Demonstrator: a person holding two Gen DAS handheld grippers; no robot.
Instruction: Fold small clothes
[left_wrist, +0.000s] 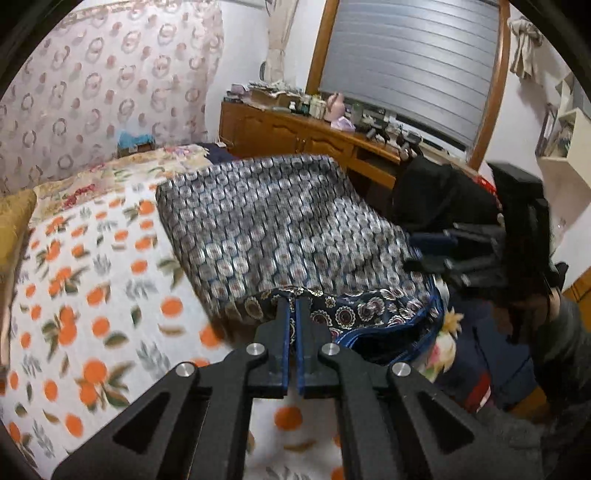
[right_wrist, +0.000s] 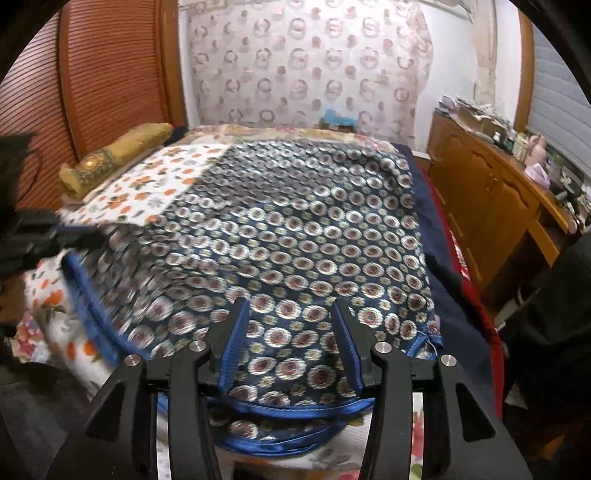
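Note:
A dark blue garment with a white and red circle pattern and blue piping lies on the orange-print bedspread. My left gripper is shut on its near hem and holds that edge lifted. My right gripper is open just above the garment, near its blue-trimmed edge, holding nothing. The right gripper also shows in the left wrist view, at the garment's right side. The left gripper shows blurred in the right wrist view, at the garment's left corner.
A yellow bolster pillow lies at the wooden headboard. A wooden dresser with clutter and a mirror stands along the bed's side. A patterned curtain hangs behind. A dark pile sits by the dresser.

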